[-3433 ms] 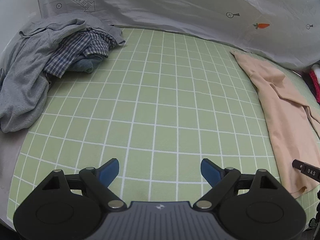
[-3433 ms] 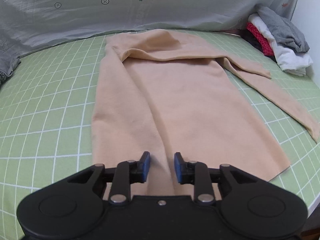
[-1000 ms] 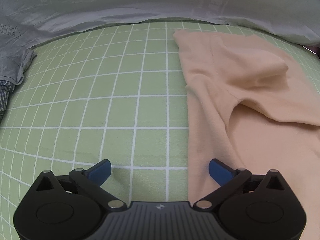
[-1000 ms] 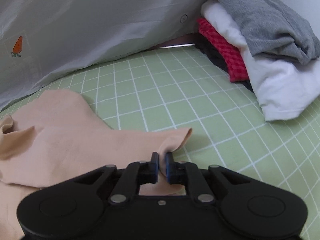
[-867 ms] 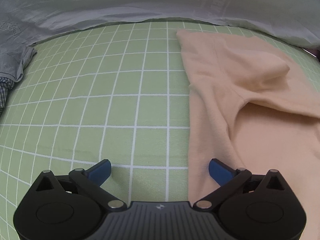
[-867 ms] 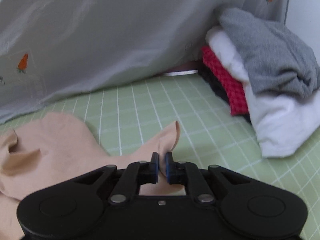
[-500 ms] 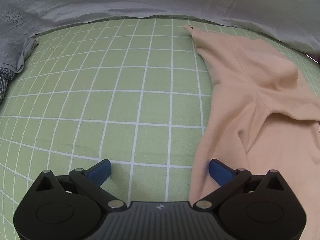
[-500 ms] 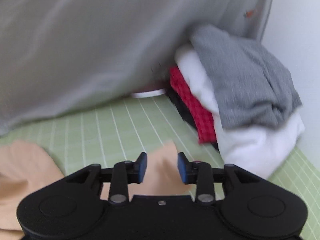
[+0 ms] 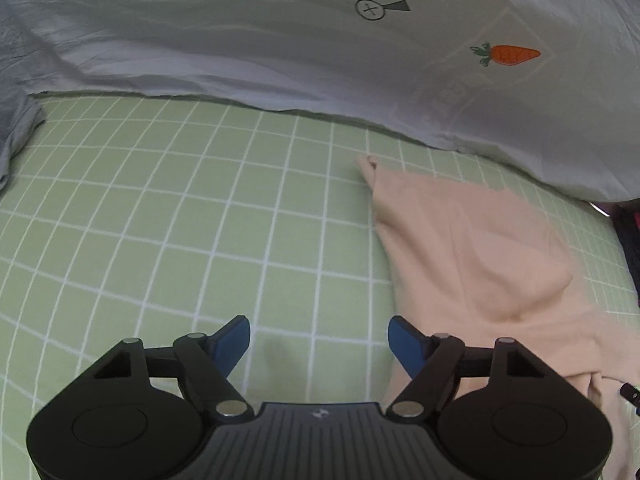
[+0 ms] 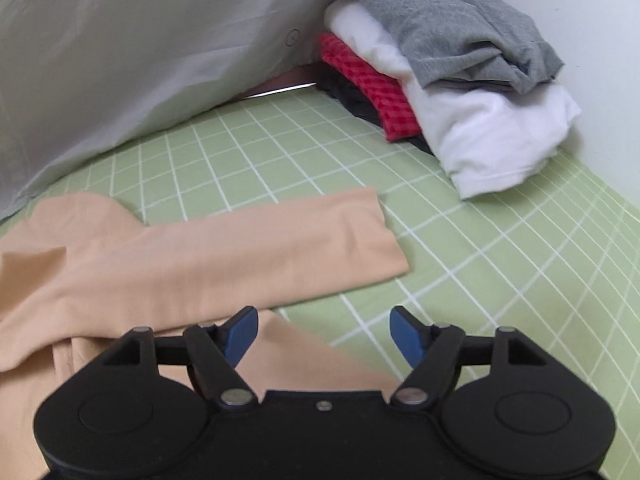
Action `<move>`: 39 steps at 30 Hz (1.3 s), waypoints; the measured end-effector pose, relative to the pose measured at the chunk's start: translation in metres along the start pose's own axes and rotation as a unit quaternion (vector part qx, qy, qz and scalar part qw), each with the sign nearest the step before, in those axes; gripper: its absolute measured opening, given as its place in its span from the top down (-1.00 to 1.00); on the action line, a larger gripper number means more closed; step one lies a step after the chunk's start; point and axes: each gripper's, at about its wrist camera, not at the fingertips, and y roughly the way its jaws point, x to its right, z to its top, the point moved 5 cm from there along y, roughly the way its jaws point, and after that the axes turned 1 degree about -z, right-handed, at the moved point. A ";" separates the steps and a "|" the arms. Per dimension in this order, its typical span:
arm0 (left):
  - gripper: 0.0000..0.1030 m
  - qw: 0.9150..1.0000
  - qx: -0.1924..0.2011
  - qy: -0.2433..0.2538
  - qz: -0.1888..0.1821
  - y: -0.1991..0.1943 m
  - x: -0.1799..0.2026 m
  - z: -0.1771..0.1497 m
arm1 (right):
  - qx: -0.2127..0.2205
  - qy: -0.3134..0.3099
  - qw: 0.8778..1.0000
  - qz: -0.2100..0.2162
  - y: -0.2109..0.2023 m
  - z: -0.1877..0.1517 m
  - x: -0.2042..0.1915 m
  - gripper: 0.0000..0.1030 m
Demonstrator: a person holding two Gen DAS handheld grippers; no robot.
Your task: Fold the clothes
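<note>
Left wrist view. The left gripper [image 9: 319, 336] hangs over the green checked sheet [image 9: 168, 216] with its jaws spread wide and nothing between them. The peach garment [image 9: 476, 264] lies from 1 to 4 o'clock of the gripper; its left edge runs just beside the right blue pad [image 9: 404, 342], though contact cannot be judged. A grey printed cloth [image 9: 280, 40] fills the 12 o'clock background.

Right wrist view. The right gripper [image 10: 323, 334] is likewise wide open and empty. The peach garment [image 10: 192, 256] lies flat on the green checked sheet [image 10: 500, 280], one sleeve stretched from 9 toward 1 o'clock, its cuff free. A stack of folded clothes [image 10: 460, 76], grey over white, red and dark, sits at 1 o'clock, well apart from the sleeve.
</note>
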 end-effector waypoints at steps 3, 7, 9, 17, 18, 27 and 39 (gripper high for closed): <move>-0.34 1.000 0.003 0.005 -0.030 0.018 0.018 0.014 | 0.002 0.011 1.000 0.001 -0.003 -0.002 -0.008 -0.44; 0.07 0.999 0.000 0.012 -0.051 0.044 0.034 0.035 | 0.002 0.009 1.000 -0.001 -0.003 -0.004 -0.019 -0.46; 0.34 0.998 -0.003 0.015 -0.066 0.054 0.039 0.042 | 0.005 0.008 1.000 -0.009 -0.004 -0.004 -0.023 -0.46; 0.82 0.996 0.005 0.029 -0.083 0.060 0.040 0.048 | 0.014 0.024 0.999 -0.031 -0.027 -0.016 -0.029 -0.46; 0.82 0.996 0.008 0.028 -0.085 0.057 0.038 0.047 | 0.011 0.026 0.999 -0.029 -0.032 -0.019 -0.030 -0.46; 0.83 0.996 0.044 0.035 -0.072 0.029 0.007 0.059 | -0.004 0.026 0.999 -0.032 -0.075 -0.063 -0.042 -0.47; 0.83 0.997 0.034 0.022 -0.073 0.044 -0.017 0.068 | -0.032 0.005 0.999 0.017 -0.094 -0.108 -0.089 -0.33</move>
